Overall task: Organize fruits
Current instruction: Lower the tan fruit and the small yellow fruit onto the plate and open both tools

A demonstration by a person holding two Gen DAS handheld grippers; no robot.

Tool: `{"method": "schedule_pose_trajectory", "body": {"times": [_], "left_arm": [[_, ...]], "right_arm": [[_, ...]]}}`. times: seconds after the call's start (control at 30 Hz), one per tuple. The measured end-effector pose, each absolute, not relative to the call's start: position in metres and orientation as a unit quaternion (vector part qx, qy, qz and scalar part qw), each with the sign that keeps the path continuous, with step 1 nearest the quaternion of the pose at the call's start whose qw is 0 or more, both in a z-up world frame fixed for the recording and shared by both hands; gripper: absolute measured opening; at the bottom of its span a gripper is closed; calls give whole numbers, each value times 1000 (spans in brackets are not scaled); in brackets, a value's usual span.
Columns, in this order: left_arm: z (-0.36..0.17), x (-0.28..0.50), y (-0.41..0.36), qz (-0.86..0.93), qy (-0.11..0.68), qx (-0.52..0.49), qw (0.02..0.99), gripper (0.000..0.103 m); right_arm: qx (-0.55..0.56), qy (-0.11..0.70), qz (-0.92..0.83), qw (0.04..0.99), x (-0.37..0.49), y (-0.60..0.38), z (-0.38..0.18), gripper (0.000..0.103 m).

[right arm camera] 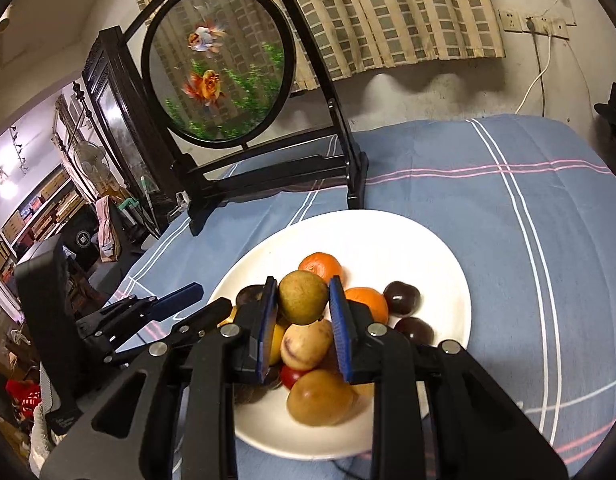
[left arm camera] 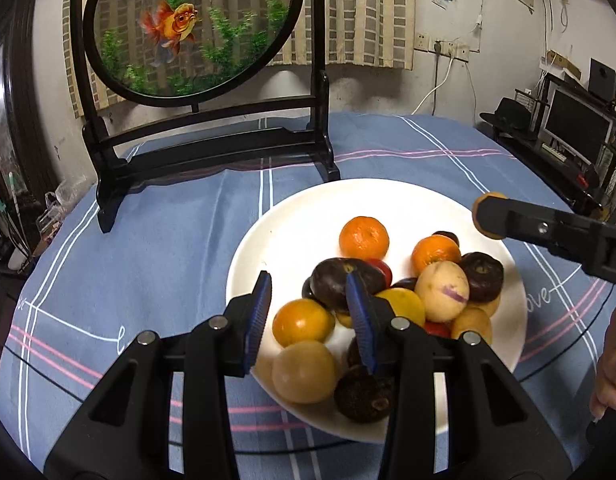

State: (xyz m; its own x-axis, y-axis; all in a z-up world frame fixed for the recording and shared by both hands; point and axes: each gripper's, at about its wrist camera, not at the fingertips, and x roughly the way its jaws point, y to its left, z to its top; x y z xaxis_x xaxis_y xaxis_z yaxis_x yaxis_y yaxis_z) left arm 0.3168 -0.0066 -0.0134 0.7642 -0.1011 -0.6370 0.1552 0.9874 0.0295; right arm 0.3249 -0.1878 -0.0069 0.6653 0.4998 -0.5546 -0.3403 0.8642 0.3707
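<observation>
A white plate (left arm camera: pixel 387 200) on the blue tablecloth holds a pile of fruit: mandarins (left arm camera: pixel 363 239), dark purple fruits (left arm camera: pixel 339 280), yellow-brown round fruits (left arm camera: pixel 304 372) and a pale striped one (left arm camera: pixel 441 286). My left gripper (left arm camera: pixel 308 304) is open and empty, low over the plate's near left side. My right gripper (right arm camera: pixel 302 294) is shut on a small brown-green round fruit (right arm camera: pixel 302 298) and holds it above the pile; it also shows in the left wrist view (left arm camera: pixel 483 216). The plate (right arm camera: pixel 387 236) fills the middle of the right wrist view.
A black wooden stand with a round goldfish panel (left arm camera: pixel 188 28) rises behind the plate (right arm camera: pixel 218 80). The blue checked tablecloth (left arm camera: pixel 148 248) covers the table. Shelves and clutter lie off the table's left edge, a desk with a monitor (left arm camera: pixel 575 124) to the right.
</observation>
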Motion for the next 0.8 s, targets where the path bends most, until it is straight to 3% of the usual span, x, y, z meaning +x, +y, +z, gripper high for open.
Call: {"method": "schedule_pose_trajectory", "body": {"times": [0.27, 0.63, 0.73, 0.77, 0.8], "left_arm": [[-21, 323, -12, -66, 339, 53, 937, 40], [-22, 324, -14, -59, 338, 57, 938, 54], [-21, 324, -12, -56, 335, 53, 939, 62], [-21, 323, -12, -55, 333, 52, 940, 66], [-20, 322, -12, -54, 330, 53, 941, 68]], "right_arm": [[114, 352, 236, 899, 341, -181, -18, 27], [98, 375, 215, 897, 352, -178, -35, 28], [102, 377, 214, 895, 354, -179, -37, 42], [100, 373, 207, 899, 353, -180, -36, 70], [98, 367, 199, 904, 351, -181, -33, 79]]}}
